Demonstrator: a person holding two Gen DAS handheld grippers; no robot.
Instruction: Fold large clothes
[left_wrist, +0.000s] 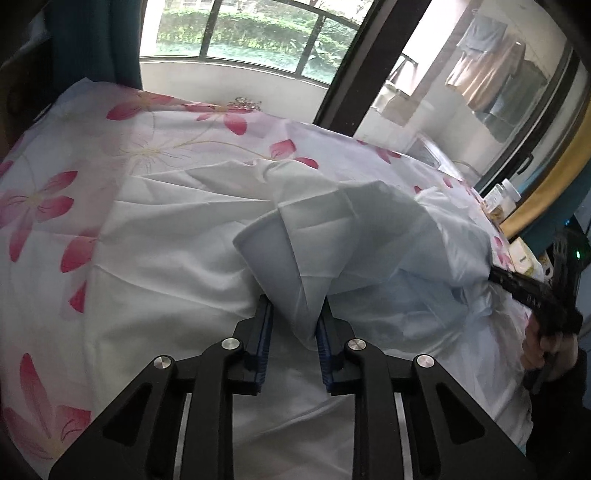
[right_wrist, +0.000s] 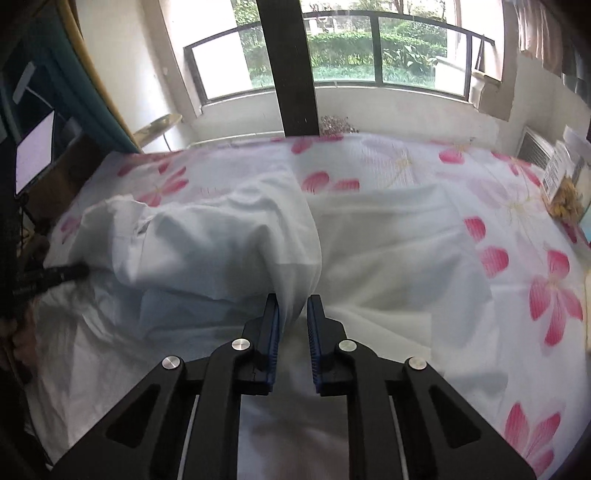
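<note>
Black linkages frame the left claw, clenched on a raised fold of the white garment; the right claw pinches another. It lies on the flowered bedsheet. Soft, light, limp cloth: best gripped at edges or corners.

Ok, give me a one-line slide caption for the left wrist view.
Left gripper pinches a bunched fold of the white garment on the floral bedsheet.

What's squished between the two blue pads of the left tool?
A bunched fold of the white garment sits between the left tool's blue pads. The left wrist view shows it.
</note>
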